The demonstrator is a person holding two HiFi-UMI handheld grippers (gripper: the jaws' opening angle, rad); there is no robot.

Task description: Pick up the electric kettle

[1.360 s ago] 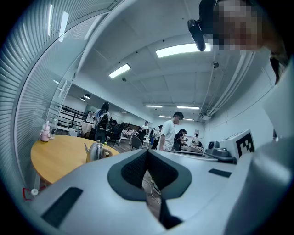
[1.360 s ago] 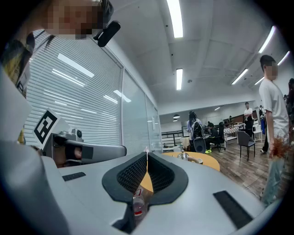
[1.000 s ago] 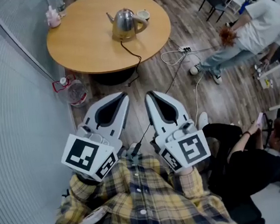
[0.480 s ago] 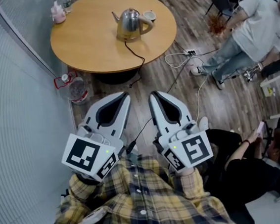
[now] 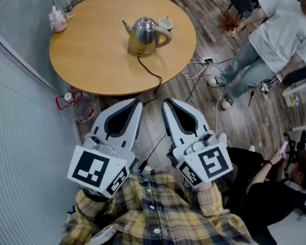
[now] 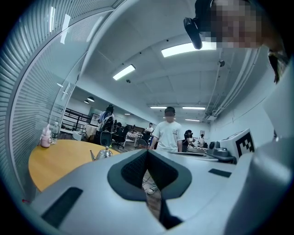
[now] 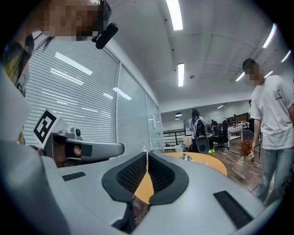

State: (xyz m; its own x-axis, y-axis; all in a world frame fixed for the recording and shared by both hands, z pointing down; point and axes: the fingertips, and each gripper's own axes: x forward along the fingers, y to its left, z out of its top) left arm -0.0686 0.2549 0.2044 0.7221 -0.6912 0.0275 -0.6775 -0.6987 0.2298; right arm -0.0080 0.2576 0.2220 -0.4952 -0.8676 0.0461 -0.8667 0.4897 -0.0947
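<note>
My left gripper [image 5: 135, 103] and right gripper [image 5: 167, 102] are both closed and empty, well short of the table [image 5: 87, 61]. The electric kettle [image 5: 145, 36] stands near its far right edge. Its cord [image 5: 151, 73], trailing off the near edge, could tug it askew when lifted.

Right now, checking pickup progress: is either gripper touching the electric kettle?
No, the left gripper and right gripper hang over the floor short of the round table where the electric kettle stands.

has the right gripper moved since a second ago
Yes. The right gripper is closer to the near edge of the round table; the floor gap between them has shrunk.
</note>
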